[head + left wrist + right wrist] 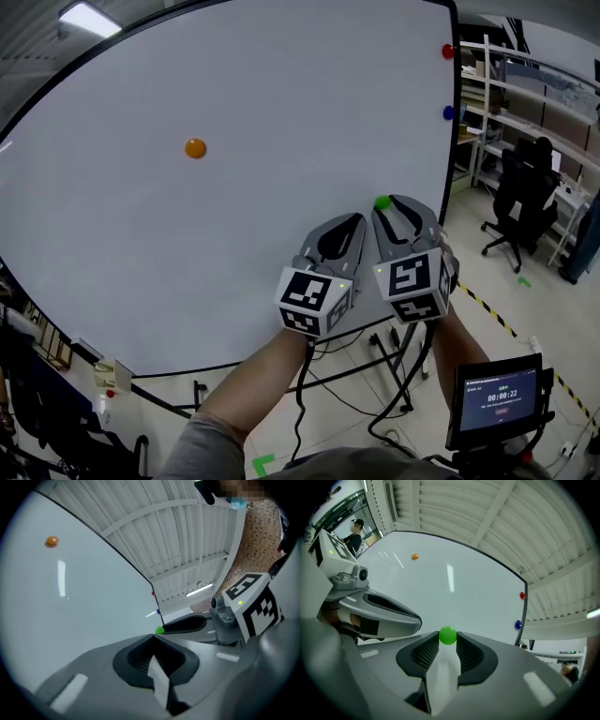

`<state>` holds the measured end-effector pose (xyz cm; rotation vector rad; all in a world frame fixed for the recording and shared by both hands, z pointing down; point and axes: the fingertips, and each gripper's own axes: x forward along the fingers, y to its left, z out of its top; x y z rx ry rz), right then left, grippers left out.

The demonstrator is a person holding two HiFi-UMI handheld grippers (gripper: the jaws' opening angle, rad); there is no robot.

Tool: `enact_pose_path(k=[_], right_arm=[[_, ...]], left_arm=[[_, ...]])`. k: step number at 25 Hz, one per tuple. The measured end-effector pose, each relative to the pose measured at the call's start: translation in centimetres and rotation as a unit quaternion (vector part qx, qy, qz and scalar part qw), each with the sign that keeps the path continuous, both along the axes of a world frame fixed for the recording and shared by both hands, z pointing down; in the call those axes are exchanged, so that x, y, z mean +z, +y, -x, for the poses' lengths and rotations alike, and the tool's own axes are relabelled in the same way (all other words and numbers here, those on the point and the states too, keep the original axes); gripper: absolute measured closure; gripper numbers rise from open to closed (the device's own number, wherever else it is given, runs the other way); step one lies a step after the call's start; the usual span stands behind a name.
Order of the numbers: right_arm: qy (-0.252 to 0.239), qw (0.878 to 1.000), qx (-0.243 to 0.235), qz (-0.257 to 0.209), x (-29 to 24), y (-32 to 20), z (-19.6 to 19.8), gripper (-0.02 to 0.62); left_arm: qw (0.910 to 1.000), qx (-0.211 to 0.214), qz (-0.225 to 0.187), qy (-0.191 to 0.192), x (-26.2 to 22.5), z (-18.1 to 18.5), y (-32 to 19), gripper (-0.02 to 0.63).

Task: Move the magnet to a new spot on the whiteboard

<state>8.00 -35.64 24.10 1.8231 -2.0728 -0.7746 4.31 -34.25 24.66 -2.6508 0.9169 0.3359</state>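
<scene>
Right gripper [448, 638]: jaws clamped on the green magnet [448, 635], one pad on each side, and the ball sits right at the fingertips. In the head view the green magnet [382, 202] is in front of the lower right part of the whiteboard [234, 234], well in from its right edge. We can't tell whether it touches the board surface or sits just off it.

Left gripper [153, 635]: jaws closed tip to tip with nothing between them. It sits just beside the right gripper, on its left, and both point at the board. The marker cubes are side by side and close together in the head view. The left gripper view also catches the right gripper's jaw with the green ball at its tip.

Other magnets on the board:
- orange magnet [195, 148]: upper left area, well apart from the grippers
- red magnet [448, 52]: at the right edge, near the top
- blue magnet [448, 112]: at the right edge, below the red one

Off the board, to the right, we see shelves [525, 103] and an office chair [520, 192]. A small screen [502, 398] is at the lower right, and striped tape [487, 305] runs across the floor.
</scene>
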Motion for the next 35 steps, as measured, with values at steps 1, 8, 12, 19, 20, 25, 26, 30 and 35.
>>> enact_pose_path(k=[1,8,12,19,20,25,26,30,35], right_arm=[[0.000,1.000,0.004,-0.002,-0.3,-0.2,-1.7,0.471],[-0.010,1.000,0.020,-0.010,-2.8,-4.0,-16.1,0.471],[-0.006,1.000,0.012,-0.015,-3.4,-4.7,-17.4,0.471],[-0.005,1.000,-0.025,0.009,-3.1,-5.0,-16.0,0.471],[-0.005,0.999,-0.032,0.011,-3.0,-5.1,-15.8,0.471],[-0.005,0.999,-0.052,0.014,-2.7,-5.6,-15.7,0.469],[-0.004,0.998,-0.053,0.015,-2.7,-5.5,-15.6,0.469],[-0.009,0.998,-0.060,0.025,-2.3,-5.6,-15.1,0.468],[0.001,0.998,-0.067,0.016,-3.0,-6.7,-15.9,0.465]], left_arm=[[1.0000,0.005,-0.002,0.001,-0.3,-1.7,-0.2,0.604],[0.9997,0.020,-0.014,-0.002,-3.0,-15.6,-4.0,0.604],[0.9996,0.018,-0.023,0.000,-3.5,-17.0,-4.3,0.604],[0.9995,-0.003,-0.031,0.004,-3.7,-15.8,-3.5,0.604],[0.9994,-0.007,-0.032,0.004,-3.7,-15.7,-3.4,0.604],[0.9992,-0.020,-0.034,0.004,-3.5,-15.8,-3.4,0.604],[0.9992,-0.022,-0.034,0.004,-3.4,-15.6,-3.3,0.604],[0.9991,-0.028,-0.032,0.004,-3.2,-15.0,-3.1,0.604],[0.9991,-0.031,-0.028,0.003,-3.3,-16.2,-4.8,0.604]])
